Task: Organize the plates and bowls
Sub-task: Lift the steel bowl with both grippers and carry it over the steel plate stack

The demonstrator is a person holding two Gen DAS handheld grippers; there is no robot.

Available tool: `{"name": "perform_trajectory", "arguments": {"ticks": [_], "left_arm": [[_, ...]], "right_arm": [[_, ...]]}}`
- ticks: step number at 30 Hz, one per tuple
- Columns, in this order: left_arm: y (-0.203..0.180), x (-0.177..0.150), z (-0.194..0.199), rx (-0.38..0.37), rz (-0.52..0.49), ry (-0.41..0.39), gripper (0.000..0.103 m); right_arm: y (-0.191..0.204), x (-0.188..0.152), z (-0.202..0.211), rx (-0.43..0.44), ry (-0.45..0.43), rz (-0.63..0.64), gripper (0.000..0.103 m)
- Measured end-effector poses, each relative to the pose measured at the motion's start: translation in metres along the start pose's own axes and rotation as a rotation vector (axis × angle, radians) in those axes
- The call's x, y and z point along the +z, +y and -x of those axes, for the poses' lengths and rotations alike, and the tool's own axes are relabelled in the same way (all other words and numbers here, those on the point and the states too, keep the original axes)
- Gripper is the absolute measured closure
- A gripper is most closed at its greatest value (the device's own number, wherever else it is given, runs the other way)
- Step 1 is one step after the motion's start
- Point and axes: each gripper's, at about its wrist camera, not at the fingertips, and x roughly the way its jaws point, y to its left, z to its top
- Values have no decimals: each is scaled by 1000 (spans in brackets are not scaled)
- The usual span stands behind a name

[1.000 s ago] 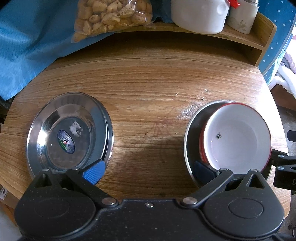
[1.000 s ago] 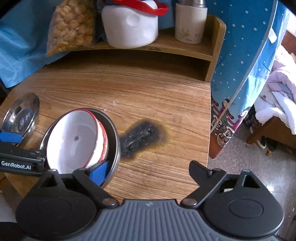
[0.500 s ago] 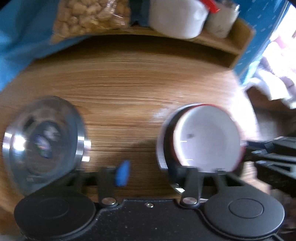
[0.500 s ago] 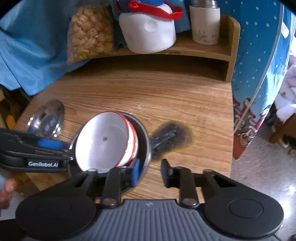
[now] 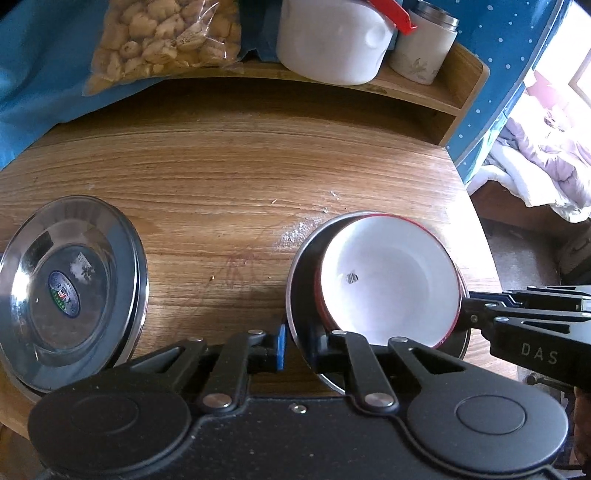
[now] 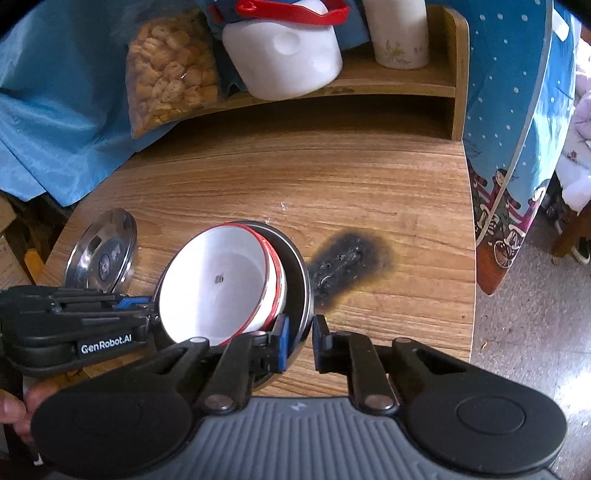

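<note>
Partly hidden: steel bowl (image 5: 301, 295) beneath tools.

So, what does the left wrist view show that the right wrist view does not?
Only left: the canister's metal cap. Only right: the black burn mark on the table, and part of a hand. Both: the white bowl in the dark dish, the steel plate, the left gripper and right gripper, jaws just closed on the dish rim.
</note>
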Motion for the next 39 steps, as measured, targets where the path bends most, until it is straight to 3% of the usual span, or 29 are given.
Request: {"name": "perform_trajectory", "arguments": {"ticks": [11, 24, 31, 33, 34, 39], "left_arm": [[5, 3, -3, -11, 48, 22, 91], [3, 5, -3, -9, 31, 31, 91], [7, 5, -5, -12, 43, 37, 82], [9, 4, -5, -25, 50, 34, 84], [10, 3, -5, -39, 56, 33, 90], [11, 6, -5, -54, 61, 52, 91]], "right_arm": [[3, 3, -2, -18, 34, -23, 88], [7, 3, -2, -40, 39, -24, 88], [4, 3, -3, -38, 33, -47, 88], [8, 3, -4, -54, 30, -34, 89], [10, 3, -4, -63, 30, -28, 89], [4, 3, -5, -44, 29, -86, 90]]}}
